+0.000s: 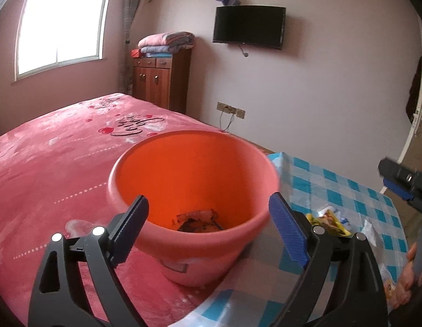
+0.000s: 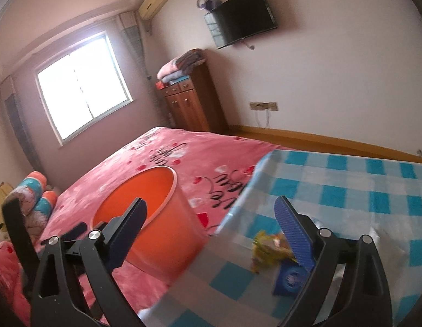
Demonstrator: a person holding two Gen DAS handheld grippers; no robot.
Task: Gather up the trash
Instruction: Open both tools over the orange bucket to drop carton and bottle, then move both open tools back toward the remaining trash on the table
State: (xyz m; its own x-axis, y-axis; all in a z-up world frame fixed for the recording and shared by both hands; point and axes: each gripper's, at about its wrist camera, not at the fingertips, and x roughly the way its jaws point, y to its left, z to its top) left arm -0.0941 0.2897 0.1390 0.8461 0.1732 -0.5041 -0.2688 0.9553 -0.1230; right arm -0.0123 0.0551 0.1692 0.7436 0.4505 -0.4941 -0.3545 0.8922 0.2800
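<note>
Your left gripper (image 1: 208, 222) and right gripper (image 2: 211, 227) both gape empty. A yellow wrapper (image 2: 268, 248) lies crumpled on the checked surface (image 2: 347, 190), beside the orange bin (image 1: 194, 190). It looks light and crinkly; pinch a raised fold.

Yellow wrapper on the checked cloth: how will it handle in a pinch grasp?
The yellow wrapper looks crumpled and thin, so probably floppy and very light. Its glossy film may slip between pads. Lying low on the checked cloth, it may slide when nudged.
</note>
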